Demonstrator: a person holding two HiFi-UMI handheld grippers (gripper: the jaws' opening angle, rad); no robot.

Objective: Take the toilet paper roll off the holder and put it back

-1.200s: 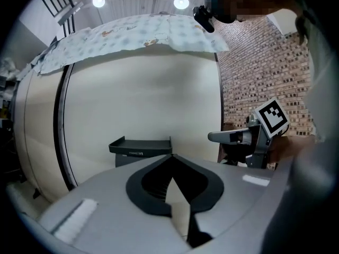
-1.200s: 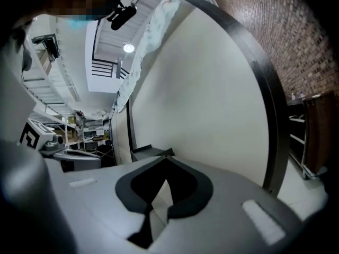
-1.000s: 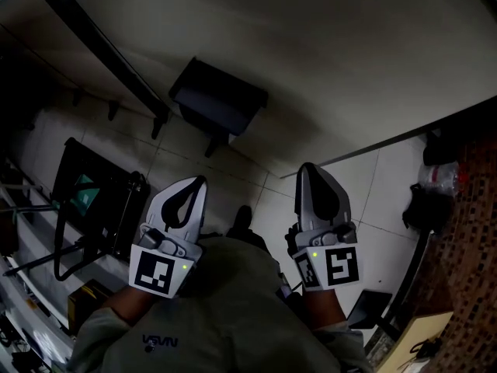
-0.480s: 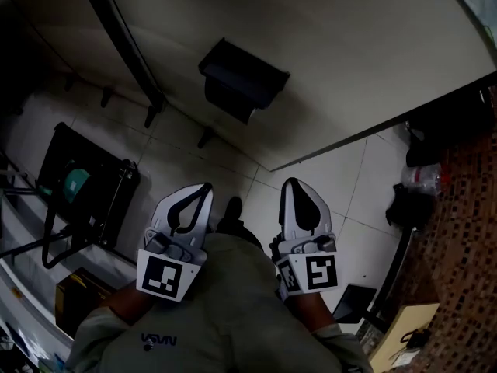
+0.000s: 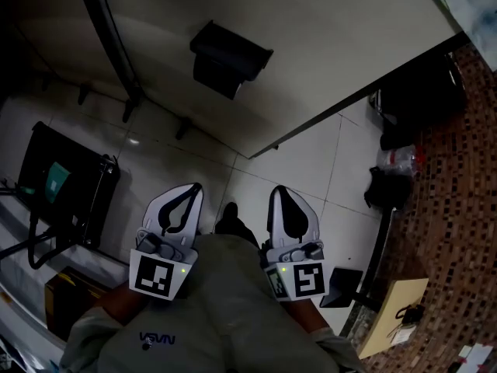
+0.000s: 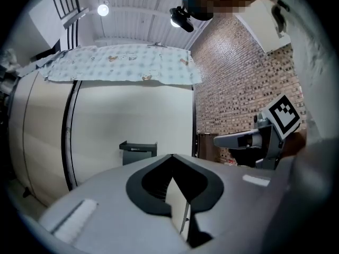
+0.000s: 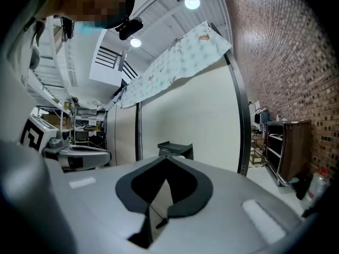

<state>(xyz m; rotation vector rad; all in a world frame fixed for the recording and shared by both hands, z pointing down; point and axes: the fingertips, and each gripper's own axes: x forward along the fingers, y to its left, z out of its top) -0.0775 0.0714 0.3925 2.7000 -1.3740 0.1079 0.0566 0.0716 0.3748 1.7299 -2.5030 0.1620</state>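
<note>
Jaws together, two: left gripper (image 5: 192,190), right gripper (image 5: 280,193)

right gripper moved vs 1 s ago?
Yes. The right gripper has pulled back toward the person's torso; its tip now sits farther from the dark wall holder. The head camera shifted too.

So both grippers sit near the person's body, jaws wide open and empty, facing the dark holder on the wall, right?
No: the jaws are shut, not open. The left gripper view and right gripper view show the left gripper and right gripper with tips together, empty, facing the dark holder.
</note>
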